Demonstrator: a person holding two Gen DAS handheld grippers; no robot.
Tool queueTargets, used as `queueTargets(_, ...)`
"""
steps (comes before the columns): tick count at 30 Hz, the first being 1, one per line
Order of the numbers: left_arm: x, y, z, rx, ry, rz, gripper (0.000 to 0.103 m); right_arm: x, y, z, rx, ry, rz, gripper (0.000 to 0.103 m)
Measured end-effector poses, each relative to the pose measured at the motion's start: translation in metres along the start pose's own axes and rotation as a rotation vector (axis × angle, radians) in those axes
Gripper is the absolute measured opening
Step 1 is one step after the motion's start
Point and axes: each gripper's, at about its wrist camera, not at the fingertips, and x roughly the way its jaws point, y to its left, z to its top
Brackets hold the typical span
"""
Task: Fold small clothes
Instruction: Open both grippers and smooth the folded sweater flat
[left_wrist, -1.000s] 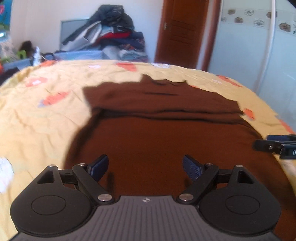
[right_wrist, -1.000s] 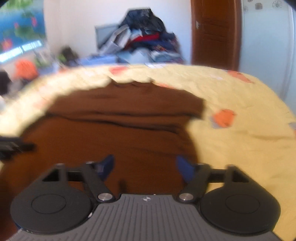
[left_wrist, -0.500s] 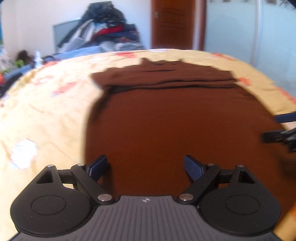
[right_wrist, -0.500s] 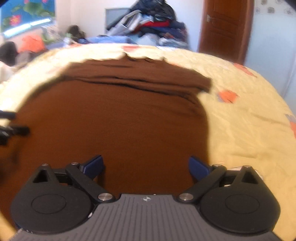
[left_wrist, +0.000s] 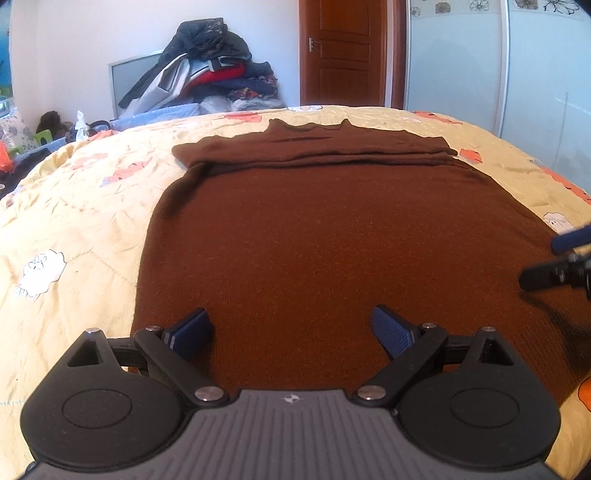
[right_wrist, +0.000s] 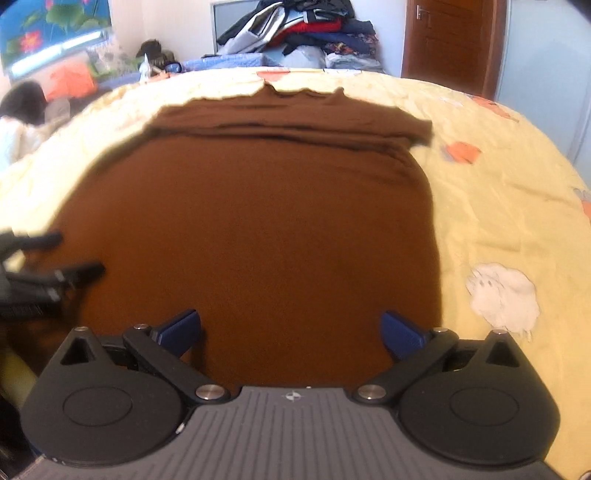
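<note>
A brown knitted top (left_wrist: 314, 236) lies flat on the yellow bedspread (left_wrist: 81, 206), collar at the far end and both sleeves folded across its upper part. My left gripper (left_wrist: 291, 332) hovers over the garment's near left part; its jaws are opening and hold nothing. In the right wrist view the same brown top (right_wrist: 258, 221) fills the middle, and my right gripper (right_wrist: 291, 330) stands open over its near right part, nothing between the pads. Each gripper shows at the edge of the other's view: the right gripper (left_wrist: 557, 262), the left gripper (right_wrist: 48, 266).
A heap of clothes (left_wrist: 207, 70) is piled beyond the far side of the bed. A brown door (left_wrist: 343, 51) and pale wardrobe panels (left_wrist: 498, 66) stand at the back right. A person (right_wrist: 18, 122) sits at the far left. Bare bedspread (right_wrist: 517, 192) spreads on both sides.
Both grippers drew back toward the garment's near hem, so more of the top shows. Both pairs of jaws widened a little. The garment itself has not moved.
</note>
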Motion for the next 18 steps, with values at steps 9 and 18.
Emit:
queueTargets(9, 0.002, 0.002, 0.001, -0.004, 0.001, -0.002, 0.096, 0.009, 0.010, -0.023, -0.083, -0.056, -0.005, 0.103)
queueTargets(18, -0.027, -0.003, -0.003, 0.017, 0.086, -0.093, 0.096, -0.027, 0.020, -0.035, -0.079, -0.067, 0.031, 0.103)
